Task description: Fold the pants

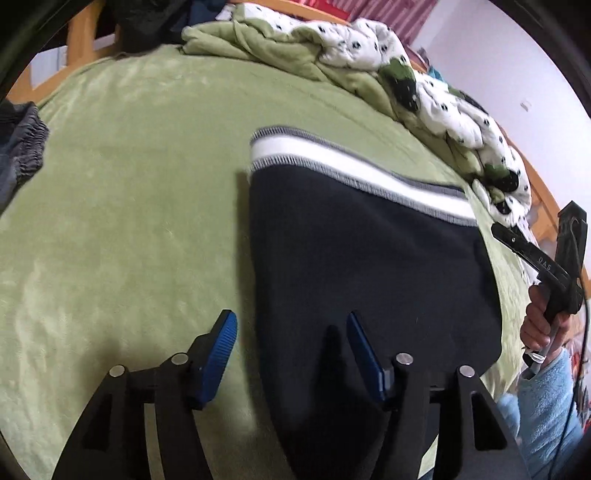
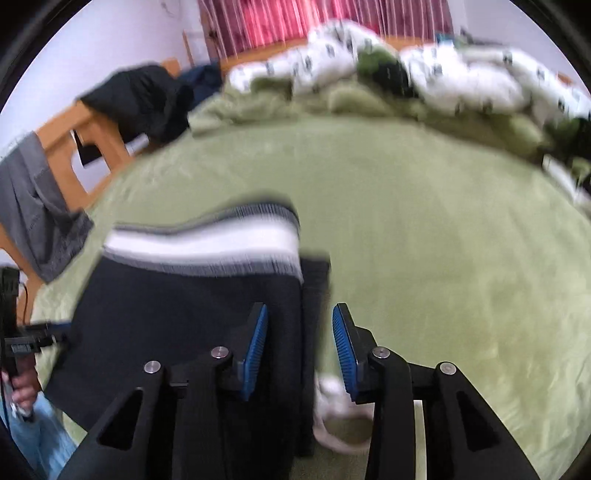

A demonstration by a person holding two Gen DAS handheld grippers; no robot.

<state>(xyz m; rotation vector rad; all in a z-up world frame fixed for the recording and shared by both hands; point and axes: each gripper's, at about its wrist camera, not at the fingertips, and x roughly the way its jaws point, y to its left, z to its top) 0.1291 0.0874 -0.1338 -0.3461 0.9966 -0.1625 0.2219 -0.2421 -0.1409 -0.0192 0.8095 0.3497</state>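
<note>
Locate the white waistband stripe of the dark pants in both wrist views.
Left wrist: white stripe runs from centre toward the right, above the dark cloth.
Right wrist: white stripe sits left of centre, blurred, above the left pad.
Shared landmark: the spotted white quilt bunched along the bed's far edge.

On my bed: a green plush bedspread (image 1: 129,206). Heaped along its far edge, a rumpled white quilt with dark spots (image 1: 436,96). Off its left corner, grey ribbed cloth (image 1: 22,155). Beyond it, an orange wooden bed frame (image 2: 70,147), draped with a black garment (image 2: 144,99), then a striped red curtain (image 2: 280,22).
</note>
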